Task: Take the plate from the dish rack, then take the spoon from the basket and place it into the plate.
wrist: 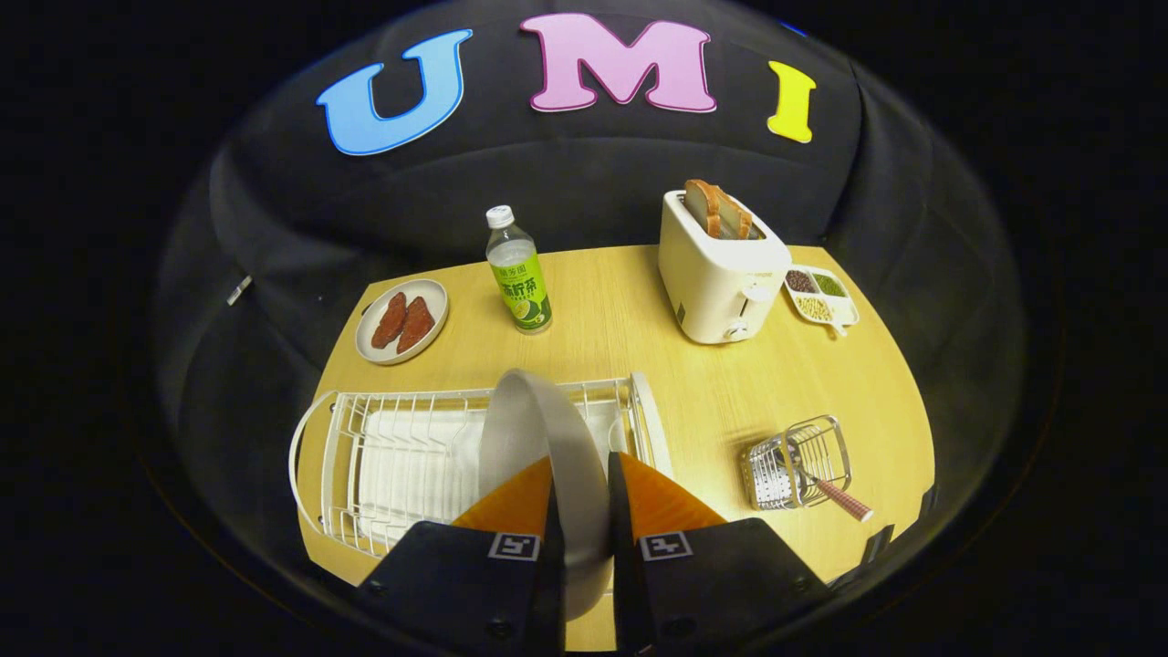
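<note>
Claw (581,474) clamping round smooth plate (538,429)

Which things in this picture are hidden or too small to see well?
- Plate, gripper view: lower rim hidden between the tool fingers.
- Spoon: bowl hidden inside the basket; the handle sticks out.
- Rack: right part hidden behind the plate.
- Tray by the toaster: contents too small to name.
</note>
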